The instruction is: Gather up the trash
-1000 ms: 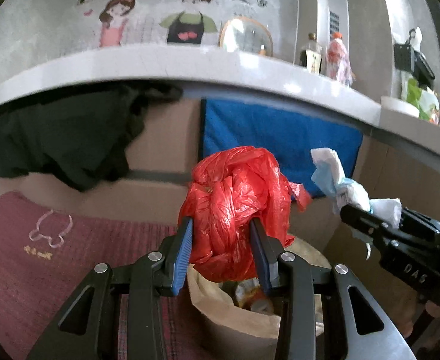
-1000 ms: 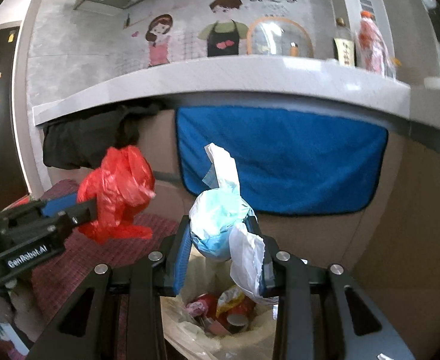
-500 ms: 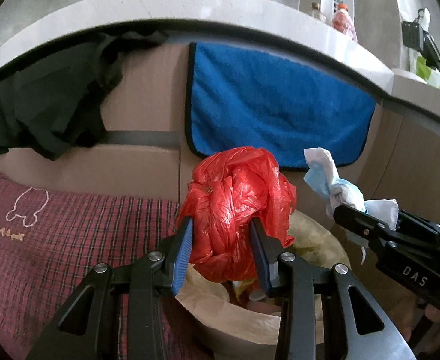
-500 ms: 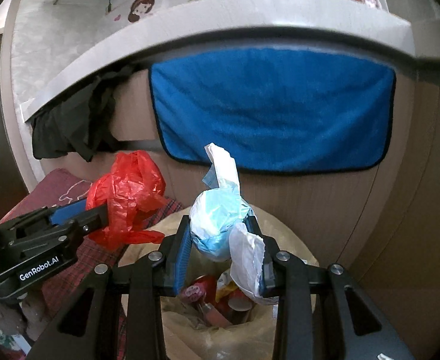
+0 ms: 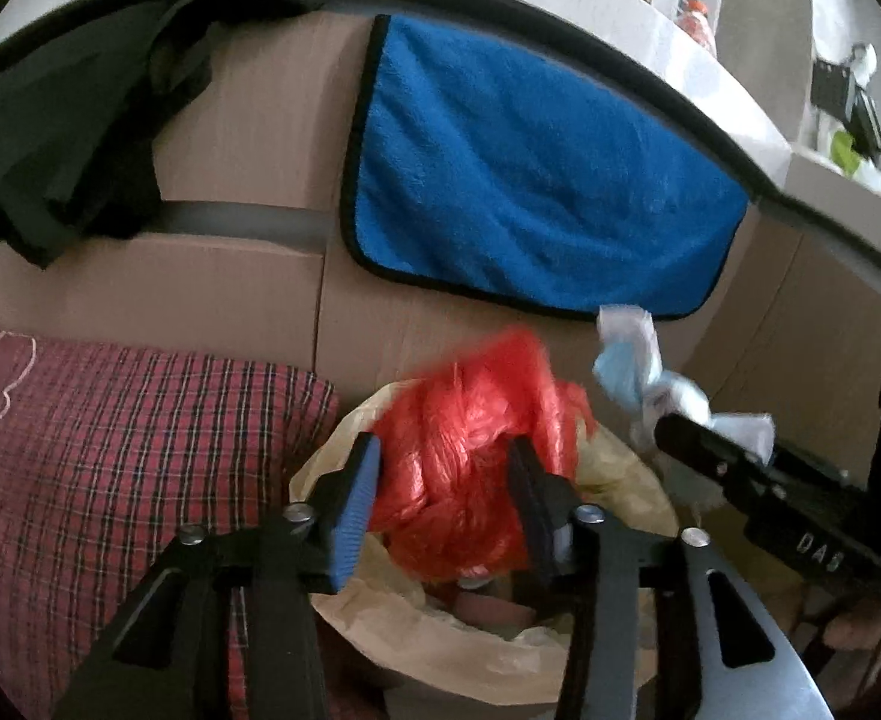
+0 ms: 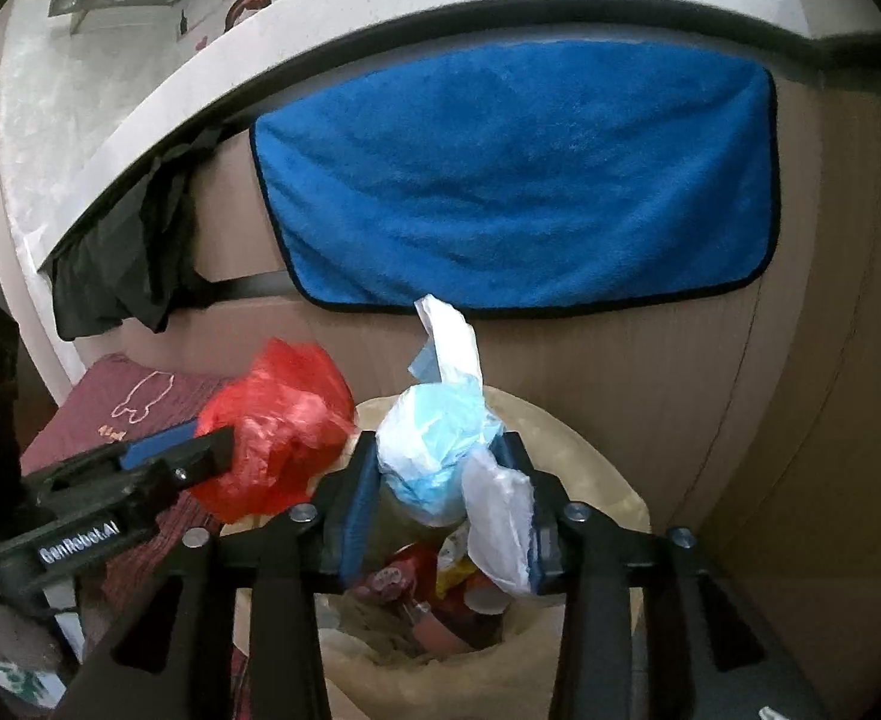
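Observation:
My left gripper [image 5: 443, 480] is shut on a crumpled red plastic bag [image 5: 470, 456], held just over the mouth of a bin lined with a beige bag [image 5: 440, 654]. My right gripper [image 6: 446, 480] is shut on a wad of white and light-blue plastic trash [image 6: 434, 456], held above the same bin [image 6: 590, 468], which holds cans and wrappers [image 6: 428, 594]. Each gripper shows in the other's view: the red bag [image 6: 272, 438] at left, the white wad [image 5: 638, 372] at right.
A blue towel [image 5: 530, 180] hangs on the brown cabinet front behind the bin, under a white counter edge [image 5: 650, 42]. Black cloth [image 5: 62, 138] hangs at left. A red plaid cushion [image 5: 110, 450] lies left of the bin.
Both grippers have dropped lower and tilted down toward the bin, each still holding its trash. The bin mouth now fills more of both views.

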